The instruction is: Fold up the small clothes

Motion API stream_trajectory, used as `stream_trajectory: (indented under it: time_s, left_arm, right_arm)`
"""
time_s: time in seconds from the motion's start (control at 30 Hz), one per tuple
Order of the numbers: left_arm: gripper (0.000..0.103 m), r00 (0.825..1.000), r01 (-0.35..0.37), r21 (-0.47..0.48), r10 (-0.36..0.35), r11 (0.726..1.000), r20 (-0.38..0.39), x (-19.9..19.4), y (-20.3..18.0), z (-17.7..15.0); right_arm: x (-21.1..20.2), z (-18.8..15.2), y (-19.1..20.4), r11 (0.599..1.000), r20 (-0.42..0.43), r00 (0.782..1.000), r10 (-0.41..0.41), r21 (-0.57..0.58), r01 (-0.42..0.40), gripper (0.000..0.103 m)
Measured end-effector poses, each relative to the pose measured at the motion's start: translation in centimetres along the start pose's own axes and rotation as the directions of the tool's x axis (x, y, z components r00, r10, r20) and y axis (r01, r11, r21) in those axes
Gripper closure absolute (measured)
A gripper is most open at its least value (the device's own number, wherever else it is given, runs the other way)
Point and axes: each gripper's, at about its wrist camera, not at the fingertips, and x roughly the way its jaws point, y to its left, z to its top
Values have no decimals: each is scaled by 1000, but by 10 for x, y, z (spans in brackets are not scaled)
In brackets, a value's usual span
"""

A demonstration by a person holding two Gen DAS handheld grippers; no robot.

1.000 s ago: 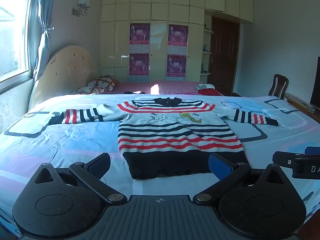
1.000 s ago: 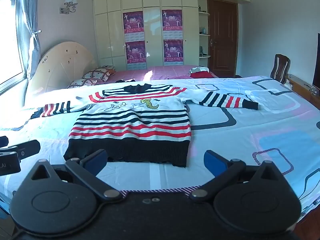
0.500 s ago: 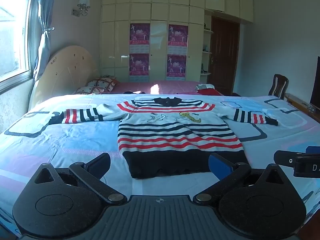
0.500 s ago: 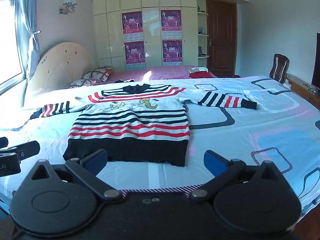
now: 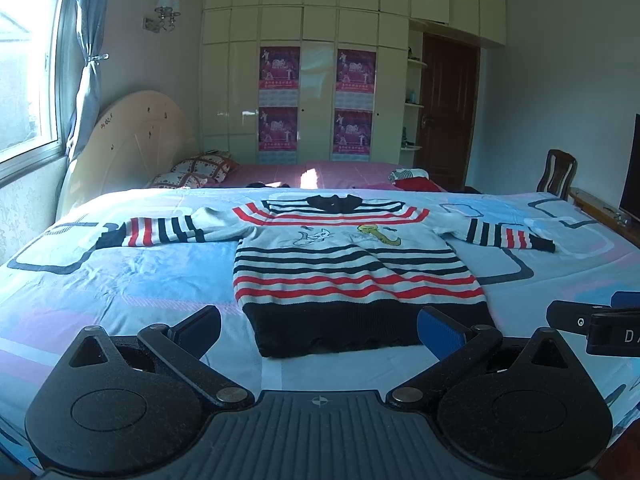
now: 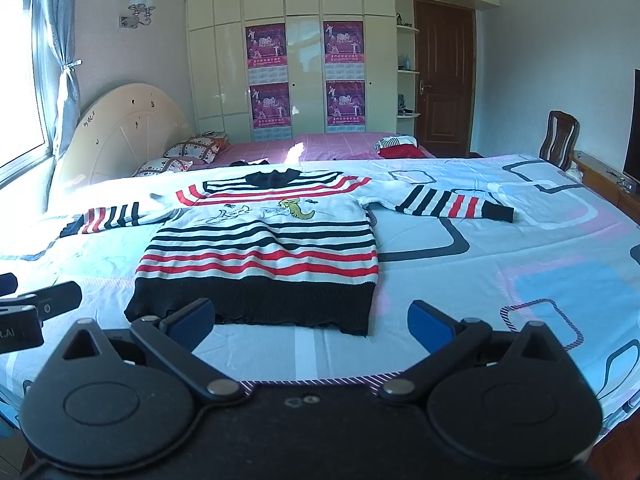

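Observation:
A small striped sweater [image 5: 348,264], white with red and black stripes and a black hem, lies flat and face up on the bed, both sleeves spread out sideways; it also shows in the right wrist view [image 6: 264,248]. My left gripper [image 5: 318,330] is open and empty, just in front of the hem. My right gripper [image 6: 310,322] is open and empty, in front of the hem's right part. The right gripper's finger shows at the right edge of the left wrist view [image 5: 592,322]. The left gripper's finger shows at the left edge of the right wrist view [image 6: 44,304].
The bed sheet [image 5: 120,280] is light blue with pink and black shapes. A second bed with pillows [image 5: 200,168] and folded clothes [image 5: 412,178] lies behind. A wooden chair [image 5: 556,172] and a shelf stand at the right. A window is at the left.
Both grippers have edged slightly nearer the sweater's hem. The sweater has not moved.

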Motion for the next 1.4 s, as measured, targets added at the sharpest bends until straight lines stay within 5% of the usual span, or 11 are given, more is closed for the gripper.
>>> stream_trajectory:
  time_s: [1.4]
  left_arm:
    - [0,1000,1,-7,-1,1000,4,0,2,0]
  right_arm:
    - [-1,3,6,1000,7,1000,-1,-14,1,0]
